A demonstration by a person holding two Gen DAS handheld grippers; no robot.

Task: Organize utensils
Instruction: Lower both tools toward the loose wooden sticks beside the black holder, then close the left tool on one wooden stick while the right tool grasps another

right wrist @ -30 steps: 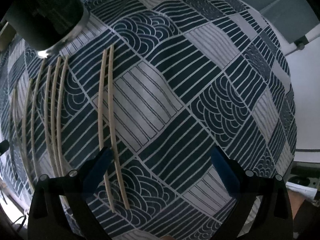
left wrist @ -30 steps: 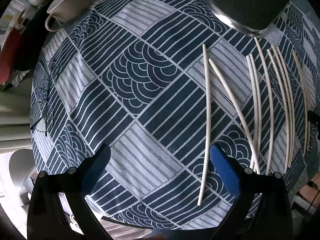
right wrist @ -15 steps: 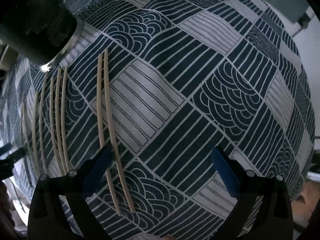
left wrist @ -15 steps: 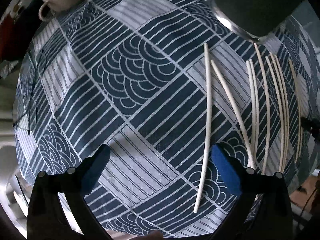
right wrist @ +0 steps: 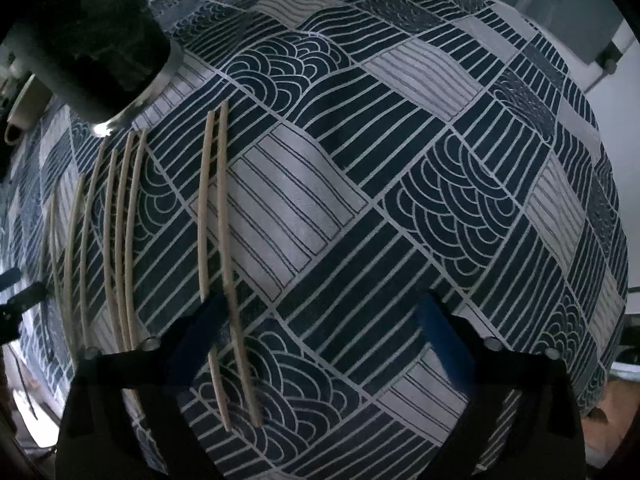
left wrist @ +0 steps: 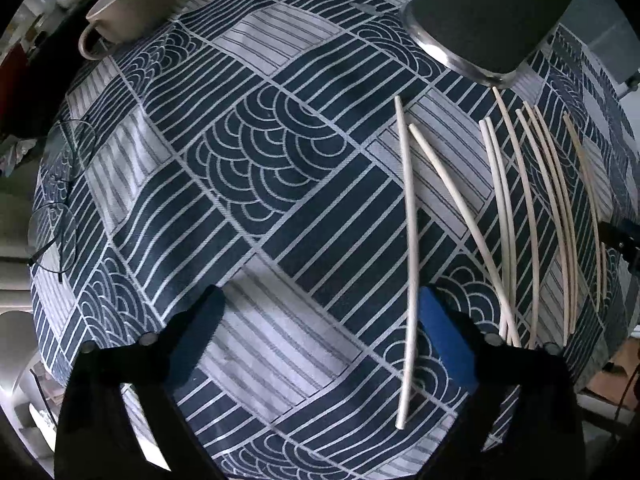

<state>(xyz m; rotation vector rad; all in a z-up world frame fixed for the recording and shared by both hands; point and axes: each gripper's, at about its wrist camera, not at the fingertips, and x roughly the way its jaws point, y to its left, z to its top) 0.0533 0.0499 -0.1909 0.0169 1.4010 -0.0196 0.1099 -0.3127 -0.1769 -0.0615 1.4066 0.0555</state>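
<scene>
Hovering over tablecloth [left wrist: 280, 208]: left gripper [left wrist: 320, 332] wide, right gripper [right wrist: 320, 332] wide (both empty), chopsticks [left wrist: 412, 240] flat beside holder [left wrist: 492, 12].

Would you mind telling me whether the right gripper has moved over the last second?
Yes. The right gripper has moved left: the chopstick pair, formerly beside its left finger, now lies between its open fingers.
</scene>
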